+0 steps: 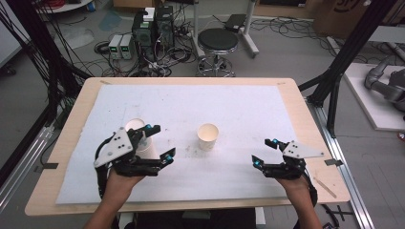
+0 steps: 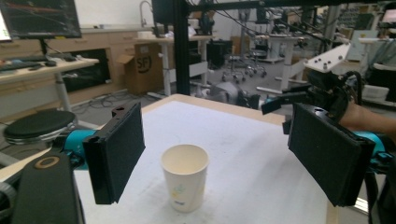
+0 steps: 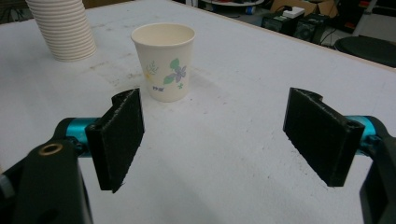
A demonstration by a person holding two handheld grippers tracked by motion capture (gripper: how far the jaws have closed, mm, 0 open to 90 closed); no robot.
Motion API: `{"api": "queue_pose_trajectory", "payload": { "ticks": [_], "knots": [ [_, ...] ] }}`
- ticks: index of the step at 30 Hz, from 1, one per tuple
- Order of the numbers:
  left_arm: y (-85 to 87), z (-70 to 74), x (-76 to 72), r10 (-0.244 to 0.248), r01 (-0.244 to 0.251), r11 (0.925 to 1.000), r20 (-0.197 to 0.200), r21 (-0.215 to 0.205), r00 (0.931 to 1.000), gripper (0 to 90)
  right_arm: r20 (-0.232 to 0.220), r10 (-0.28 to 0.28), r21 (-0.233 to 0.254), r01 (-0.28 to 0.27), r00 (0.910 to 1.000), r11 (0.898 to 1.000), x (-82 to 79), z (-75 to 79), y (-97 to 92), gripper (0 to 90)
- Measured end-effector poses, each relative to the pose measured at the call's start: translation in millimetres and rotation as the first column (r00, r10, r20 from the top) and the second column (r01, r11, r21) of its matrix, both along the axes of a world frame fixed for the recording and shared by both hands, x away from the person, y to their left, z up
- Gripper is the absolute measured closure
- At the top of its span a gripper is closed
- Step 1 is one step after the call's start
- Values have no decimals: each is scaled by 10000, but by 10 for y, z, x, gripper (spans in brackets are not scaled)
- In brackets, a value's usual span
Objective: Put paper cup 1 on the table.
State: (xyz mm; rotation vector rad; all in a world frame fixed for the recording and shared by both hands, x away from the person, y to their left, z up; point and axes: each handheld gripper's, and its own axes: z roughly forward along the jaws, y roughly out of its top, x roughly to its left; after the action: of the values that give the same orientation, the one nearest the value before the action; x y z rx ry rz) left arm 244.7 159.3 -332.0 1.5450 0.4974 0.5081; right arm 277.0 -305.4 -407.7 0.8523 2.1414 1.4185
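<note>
A single paper cup [image 1: 208, 136] with a flower print stands upright near the middle of the white mat [image 1: 229, 102]. A stack of paper cups [image 1: 135, 125] stands to its left, partly hidden behind my left gripper [image 1: 162, 141]. That gripper is open with nothing between its jaws, and it points toward the single cup [image 2: 184, 182], which stands a little ahead of my left gripper [image 2: 222, 154]. My right gripper [image 1: 263, 151] hovers at the right, open and empty. In the right gripper view the cup [image 3: 164, 60] stands ahead of my right gripper [image 3: 219, 140], and the stack [image 3: 63, 28] is farther off at the upper left.
The mat covers most of the wooden table [image 1: 71, 129]. Beyond the far edge are a black stool [image 1: 218, 40], computer boxes [image 1: 153, 28] and floor cables. Black frame posts [image 1: 341, 71] stand beside the table on the right. The other hand's gripper [image 2: 303, 95] is seen far off in the left gripper view.
</note>
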Motion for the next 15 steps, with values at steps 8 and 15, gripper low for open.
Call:
{"api": "queue_pose_trajectory", "payload": {
  "ticks": [8, 15],
  "knots": [
    [454, -46, -96, 1248, -1245, 9922, 310, -95, 9917, 177, 40, -172, 26, 172, 9998, 9998, -9, 34, -26, 211],
    [854, -219, -195, 2371, -2369, 9714, 137, -184, 9714, 171, 33, -225, -104, 225, 9997, 9997, 3, 15, -25, 211]
  ]
}}
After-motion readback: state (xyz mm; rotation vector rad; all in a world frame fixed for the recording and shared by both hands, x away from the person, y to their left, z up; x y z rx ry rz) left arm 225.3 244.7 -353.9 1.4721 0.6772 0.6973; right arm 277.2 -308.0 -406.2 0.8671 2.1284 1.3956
